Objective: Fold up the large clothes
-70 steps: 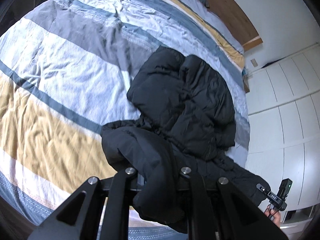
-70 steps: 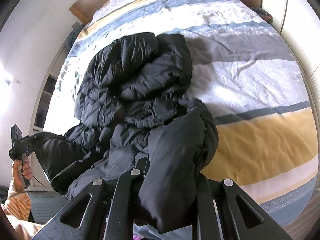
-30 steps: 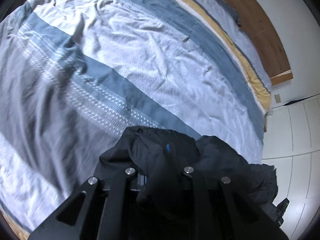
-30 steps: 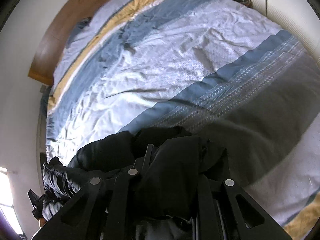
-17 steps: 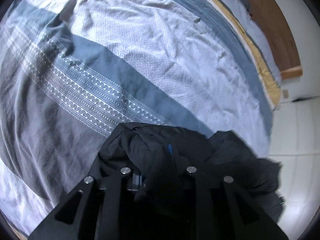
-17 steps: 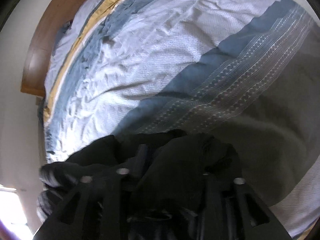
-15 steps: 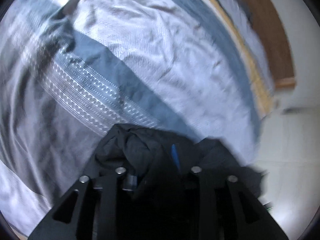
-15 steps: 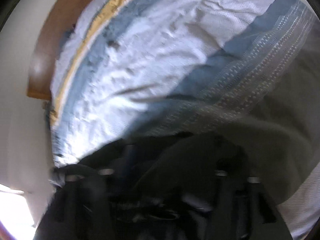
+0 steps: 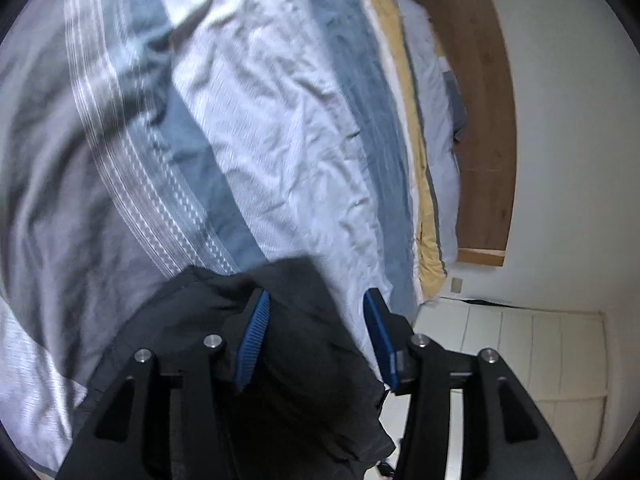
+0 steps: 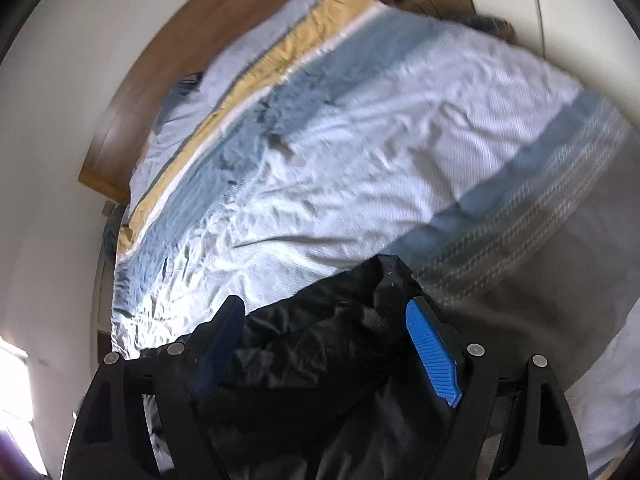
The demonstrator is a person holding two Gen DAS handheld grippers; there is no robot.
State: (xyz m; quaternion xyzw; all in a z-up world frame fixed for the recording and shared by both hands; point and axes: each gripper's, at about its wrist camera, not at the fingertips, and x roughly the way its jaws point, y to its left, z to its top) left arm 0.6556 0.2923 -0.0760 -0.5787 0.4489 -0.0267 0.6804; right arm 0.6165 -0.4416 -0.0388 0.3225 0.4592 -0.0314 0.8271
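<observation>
Left tool [image 9: 316,310]: spread, its jaws having just been opening; the blue pads [image 9: 253,340] stand apart with a fold of the black jacket [image 9: 304,360] lying loose between them, nearer the left-hand pad, clear of the right-hand one.
Black jacket, left wrist view: bunched low in the picture, under and between the tool's fingers, resting on the striped duvet [image 9: 260,140] of the bed.
Bed: covered by the duvet in grey, blue, white and yellow bands; a wooden headboard [image 9: 476,120] runs along its far end.
Right tool [image 10: 324,312]: spread wide, its jaws having just been opening; the blue pad [image 10: 430,344] on the right is bare, and the jacket [image 10: 320,352] sits in the gap without being pinched.
Black jacket, right wrist view: heaped below the tool, on the duvet [image 10: 380,140].
Sharpness: both views blurred.
</observation>
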